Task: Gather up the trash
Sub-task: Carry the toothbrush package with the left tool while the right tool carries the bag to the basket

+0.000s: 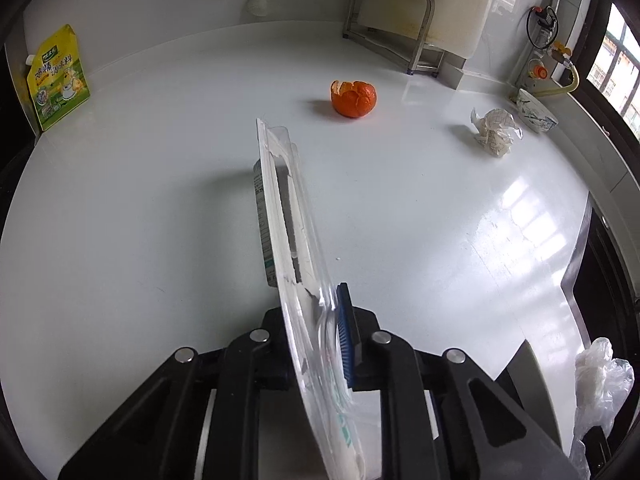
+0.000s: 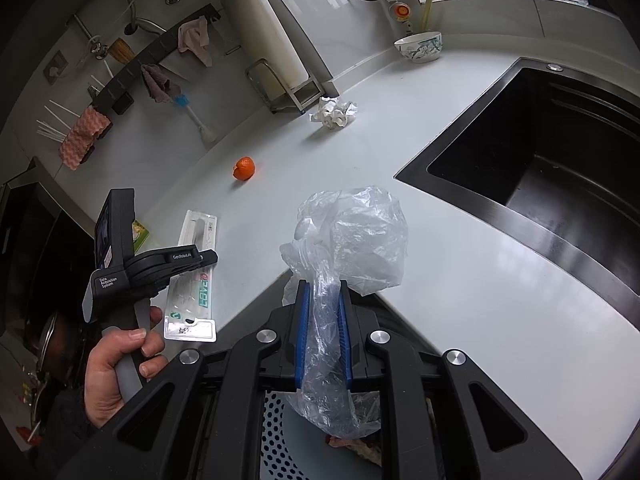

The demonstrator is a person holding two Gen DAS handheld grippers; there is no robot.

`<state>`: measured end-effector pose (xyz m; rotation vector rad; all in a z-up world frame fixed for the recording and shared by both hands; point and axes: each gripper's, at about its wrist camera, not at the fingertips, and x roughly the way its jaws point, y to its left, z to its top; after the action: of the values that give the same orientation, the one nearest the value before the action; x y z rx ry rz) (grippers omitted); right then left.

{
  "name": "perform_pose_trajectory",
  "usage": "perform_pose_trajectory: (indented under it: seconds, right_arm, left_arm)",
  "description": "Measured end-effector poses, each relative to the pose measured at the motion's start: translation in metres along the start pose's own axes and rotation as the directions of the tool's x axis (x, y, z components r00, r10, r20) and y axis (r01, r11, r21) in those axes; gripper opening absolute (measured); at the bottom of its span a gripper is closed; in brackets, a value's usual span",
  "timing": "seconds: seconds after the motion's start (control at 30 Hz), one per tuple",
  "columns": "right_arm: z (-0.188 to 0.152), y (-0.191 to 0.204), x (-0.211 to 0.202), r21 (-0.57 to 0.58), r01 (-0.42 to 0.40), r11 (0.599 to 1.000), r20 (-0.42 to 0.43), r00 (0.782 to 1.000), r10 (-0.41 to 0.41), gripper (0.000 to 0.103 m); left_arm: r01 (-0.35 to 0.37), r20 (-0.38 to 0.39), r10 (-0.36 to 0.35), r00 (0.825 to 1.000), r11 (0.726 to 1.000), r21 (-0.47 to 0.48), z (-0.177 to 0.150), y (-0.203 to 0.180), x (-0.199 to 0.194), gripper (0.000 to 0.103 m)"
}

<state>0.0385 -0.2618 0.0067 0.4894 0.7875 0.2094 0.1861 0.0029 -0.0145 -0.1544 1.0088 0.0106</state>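
The left pad of the left gripper [image 1: 320, 344] is hidden behind the clear blister pack [image 1: 292, 240] clamped between the jaws, so only the blue right pad is seen, pressed flat against the plastic. The near end of the pack is cut off by the lower edge of the left wrist view, and its printed card is read only in part. The pack is held on edge, its long axis running away from the gripper toward the back of the white counter [image 1: 140, 200], with the far end raised above the surface. In the right wrist view the same pack [image 2: 194, 272] is seen broadside, gripped across its middle by the left gripper [image 2: 208, 258], whose handle is held by the left hand [image 2: 116, 364]; the two ends of the pack project from either side of the jaws. The jaws of the right gripper [image 2: 323, 336] are closed to a narrow gap on the twisted neck of a thin plastic bag [image 2: 352, 240], which balloons upward beyond the fingertips; its contents cannot be made out. An orange peel [image 1: 353, 98] and a crumpled paper [image 1: 496, 132] lie well apart on the counter, and a patterned bowl [image 2: 419, 46] stands near the back corner beside the dark sink [image 2: 560, 152]. A yellow pouch [image 1: 58, 76] leans at the left edge.
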Motion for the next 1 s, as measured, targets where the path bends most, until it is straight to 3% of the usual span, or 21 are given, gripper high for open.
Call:
perform_pose_trajectory:
  seconds: [0.57, 0.73, 1.0]
  right_arm:
    - [-0.015, 0.010, -0.007, -0.030, 0.002, 1.000, -0.010, 1.000, -0.002, 0.013]
    - [-0.027, 0.012, -0.018, -0.042, 0.012, 0.999, -0.011, 1.000, -0.012, 0.013]
    - [-0.054, 0.011, -0.042, -0.052, 0.041, 0.998, -0.010, 0.999, -0.041, 0.013]
  left_arm:
    - [0.093, 0.078, -0.109, 0.991, 0.978, 0.184, -0.047, -0.007, -0.075, 0.015]
    - [0.094, 0.114, -0.127, 0.985, 0.962, 0.257, -0.073, -0.022, -0.098, 0.015]
    - [0.149, 0.097, -0.196, 0.976, 0.922, 0.358, -0.121, -0.047, -0.119, 0.015]
